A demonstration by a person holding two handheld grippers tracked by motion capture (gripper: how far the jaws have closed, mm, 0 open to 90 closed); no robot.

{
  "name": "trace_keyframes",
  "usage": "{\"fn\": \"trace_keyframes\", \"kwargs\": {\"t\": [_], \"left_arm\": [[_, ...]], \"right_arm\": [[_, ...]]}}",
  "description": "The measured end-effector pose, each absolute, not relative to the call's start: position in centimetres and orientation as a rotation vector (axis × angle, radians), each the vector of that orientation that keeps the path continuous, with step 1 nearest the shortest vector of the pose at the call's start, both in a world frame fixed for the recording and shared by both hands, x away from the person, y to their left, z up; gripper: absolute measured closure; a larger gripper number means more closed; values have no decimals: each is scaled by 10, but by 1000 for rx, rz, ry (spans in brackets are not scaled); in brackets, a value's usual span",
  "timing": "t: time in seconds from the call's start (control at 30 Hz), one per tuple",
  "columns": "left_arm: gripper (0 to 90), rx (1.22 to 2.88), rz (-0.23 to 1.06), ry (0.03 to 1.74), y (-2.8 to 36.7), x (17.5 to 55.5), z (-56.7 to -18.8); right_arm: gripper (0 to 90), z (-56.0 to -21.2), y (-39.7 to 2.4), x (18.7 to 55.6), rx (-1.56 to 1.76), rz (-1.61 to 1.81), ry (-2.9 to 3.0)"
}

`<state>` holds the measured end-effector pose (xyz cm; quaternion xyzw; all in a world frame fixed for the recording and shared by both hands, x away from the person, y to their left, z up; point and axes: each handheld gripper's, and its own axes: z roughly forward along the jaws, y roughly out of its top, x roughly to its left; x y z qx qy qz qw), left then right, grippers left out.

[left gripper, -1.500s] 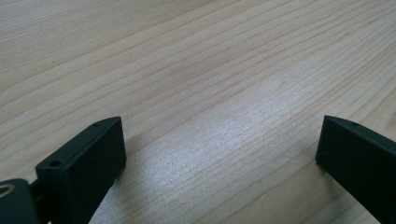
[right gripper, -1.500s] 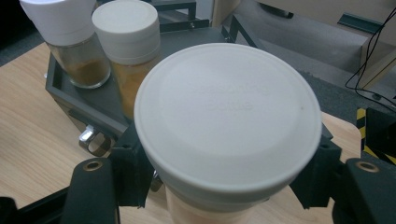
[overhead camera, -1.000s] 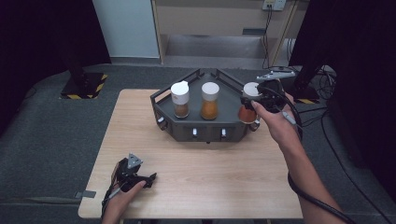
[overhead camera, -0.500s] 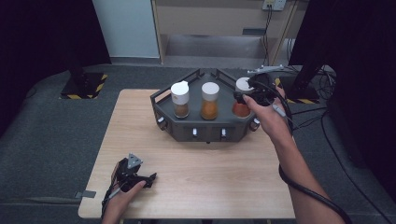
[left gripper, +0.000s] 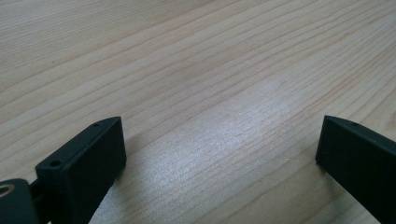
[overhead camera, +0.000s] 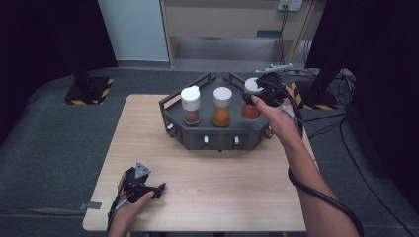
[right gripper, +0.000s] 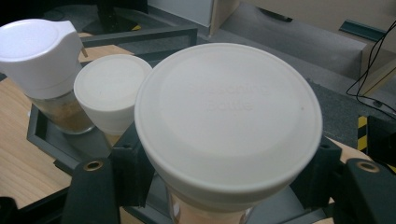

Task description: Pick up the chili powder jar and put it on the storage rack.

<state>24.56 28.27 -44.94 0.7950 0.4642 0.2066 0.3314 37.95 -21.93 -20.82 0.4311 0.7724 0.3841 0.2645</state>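
Three spice jars stand in a dark, angular rack (overhead camera: 217, 140) at the far side of the wooden table (overhead camera: 207, 197). Seen from the high view, the left jar (overhead camera: 190, 104) has a white flip-top cap and brownish powder, the middle jar (overhead camera: 222, 106) has a flat white lid and orange powder, and the right jar (overhead camera: 252, 101) has a white lid and reddish-orange contents. All three are upright, side by side in a row, each just beside its neighbour.

The right gripper (overhead camera: 257, 96) sits at the rack's right end, held from the near side by the person's right hand (overhead camera: 279, 116). Its jaws are closed on the right jar just under the lid; in the right gripper view the broad white lid (right gripper: 229, 121) sits between the two black jaws, which press against the jar from either side (the glass below the lid is mostly hidden). Whether the jar's base rests on the rack floor or is lifted off it I cannot tell. In that same view the middle jar (right gripper: 112, 91) and the flip-top jar (right gripper: 42, 56) stand behind it to the left.

The left gripper (overhead camera: 148, 190) lies low on the near left part of the table, well apart from the rack, in the person's left hand (overhead camera: 131, 207). Its jaws stand wide open with nothing between them: the left gripper view shows bare wood grain (left gripper: 210, 93) between them.
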Motion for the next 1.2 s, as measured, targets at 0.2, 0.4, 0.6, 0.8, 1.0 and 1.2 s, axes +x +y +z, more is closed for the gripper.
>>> {"fn": "trace_keyframes", "kwargs": {"t": [0.2, 0.4, 0.6, 0.8, 1.0, 1.2], "left_arm": [[1, 2079, 540, 1213, 283, 246, -449], [1, 2078, 540, 1213, 283, 246, -449], [1, 2078, 540, 1213, 283, 246, -449], [1, 2078, 540, 1213, 283, 246, -449], [0, 2078, 540, 1213, 283, 246, -449], [0, 2078, 539, 1213, 283, 246, -449]], "right_arm": [[346, -209, -215, 384, 1165, 1034, 2093], [346, -211, -215, 389, 1178, 1030, 2090], [346, -213, -216, 394, 1189, 1032, 2081], [346, -216, -218, 397, 1202, 1037, 2075], [346, -220, -218, 400, 1212, 1036, 2077], [346, -225, -218, 402, 1223, 1035, 2079]]}}
